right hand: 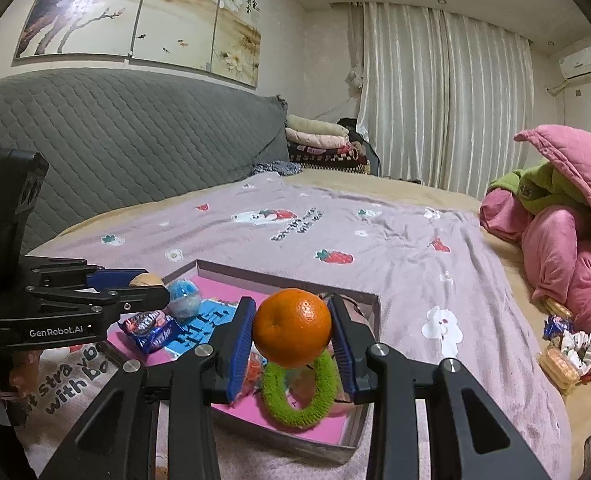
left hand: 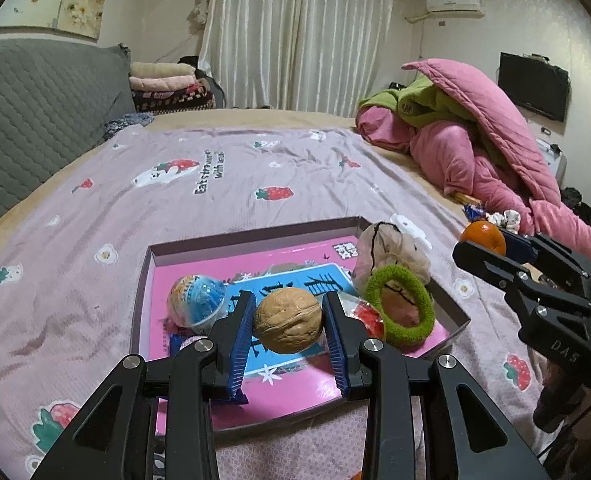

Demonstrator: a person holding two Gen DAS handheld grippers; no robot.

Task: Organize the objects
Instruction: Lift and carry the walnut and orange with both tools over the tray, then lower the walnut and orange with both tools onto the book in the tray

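A: We're over the bed, lilac strawberry sheet. Shallow box sits on it, pink-and-blue book flat inside.

B: Contents we see: green hair ring at the box's right side, beige mesh pouch just behind it on the rim, blue-and-clear capsule ball at left, a snack packet near the front left corner.

A: Grippers?

B: Left gripper is clamped on the walnut, both blue pads touching it, held above the book. Right gripper is clamped on the orange, raised over the hair ring.

A: We also see loose bits at the bed's right edge by the pink quilt; too small to identify.
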